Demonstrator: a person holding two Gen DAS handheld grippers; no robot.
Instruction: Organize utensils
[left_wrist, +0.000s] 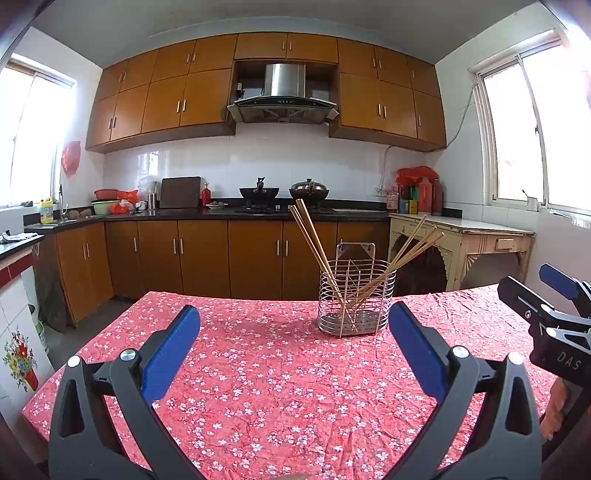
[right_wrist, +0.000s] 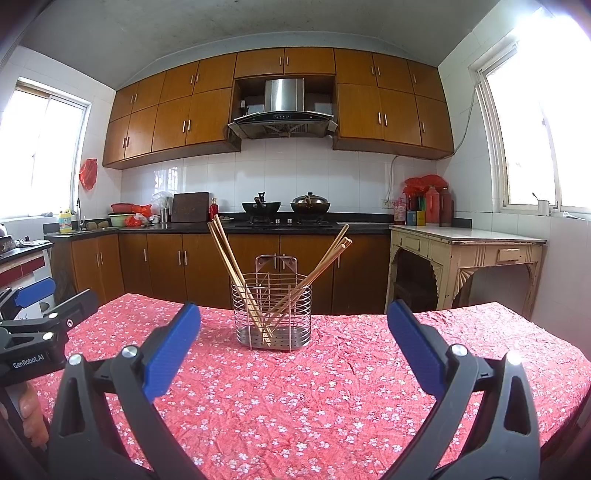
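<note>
In the left wrist view, one round stainless-steel wire utensil holder (left_wrist: 355, 299) is seen standing upright on the table covered with a red floral cloth (left_wrist: 258, 376), ahead and slightly right of the left gripper (left_wrist: 293, 321). Two groups of long wooden chopsticks (left_wrist: 317, 254) are held in it: about three lean up and to the left, about four up and to the right, tips down in the perforated base. The exact count is blurred where the sticks overlap. The left gripper's blue pads are spread wide with nothing between them. The right gripper (left_wrist: 554, 291) is cut off at the right edge.

In the right wrist view, the same holder (right_wrist: 271, 312) is seen centred between the wide-spread, empty fingers of the right gripper (right_wrist: 293, 321), with the chopsticks (right_wrist: 231, 266) fanning left and right. The left gripper (right_wrist: 40, 299) is partly cut off at the left edge, its fingers seen apart.
</note>
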